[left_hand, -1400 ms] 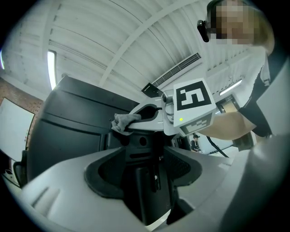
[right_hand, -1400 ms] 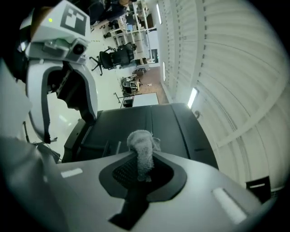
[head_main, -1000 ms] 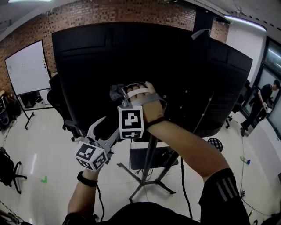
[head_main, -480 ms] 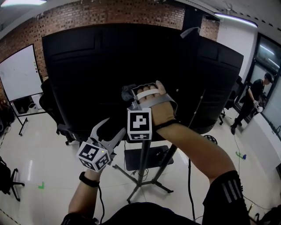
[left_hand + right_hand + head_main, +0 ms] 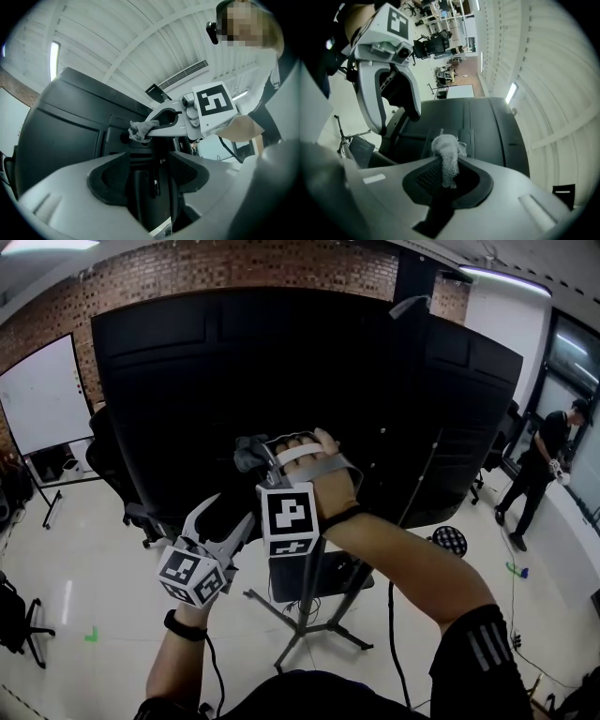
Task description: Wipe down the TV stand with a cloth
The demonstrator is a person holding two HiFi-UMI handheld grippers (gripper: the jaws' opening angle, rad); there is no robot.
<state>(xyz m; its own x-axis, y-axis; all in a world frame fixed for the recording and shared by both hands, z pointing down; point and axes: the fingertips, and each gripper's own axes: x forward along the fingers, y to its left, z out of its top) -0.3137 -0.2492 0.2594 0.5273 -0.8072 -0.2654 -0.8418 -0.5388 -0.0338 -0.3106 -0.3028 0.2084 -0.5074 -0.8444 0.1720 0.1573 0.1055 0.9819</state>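
The right gripper (image 5: pixel 447 180) is clenched on the cloth (image 5: pixel 446 152), a small wad of soft, light, open-weave fabric. It is pinched low, so the loose bunch stands proud of the jaw tips. It should squash and drag rather than slip, so a deep hold like this suits wiping. The left gripper (image 5: pixel 149 176), just below and beside the right one, stands spread with nothing between its jaws. Just beyond the cloth is the TV's black back (image 5: pixel 281 362); whether they touch, I cannot tell. Well below both grippers stands the TV stand (image 5: pixel 308 607).

Glossy pale floor (image 5: pixel 84 568) with the TV stand (image 5: pixel 302 626) on spread legs, a whiteboard (image 5: pixel 42 395), an office chair (image 5: pixel 19 620).
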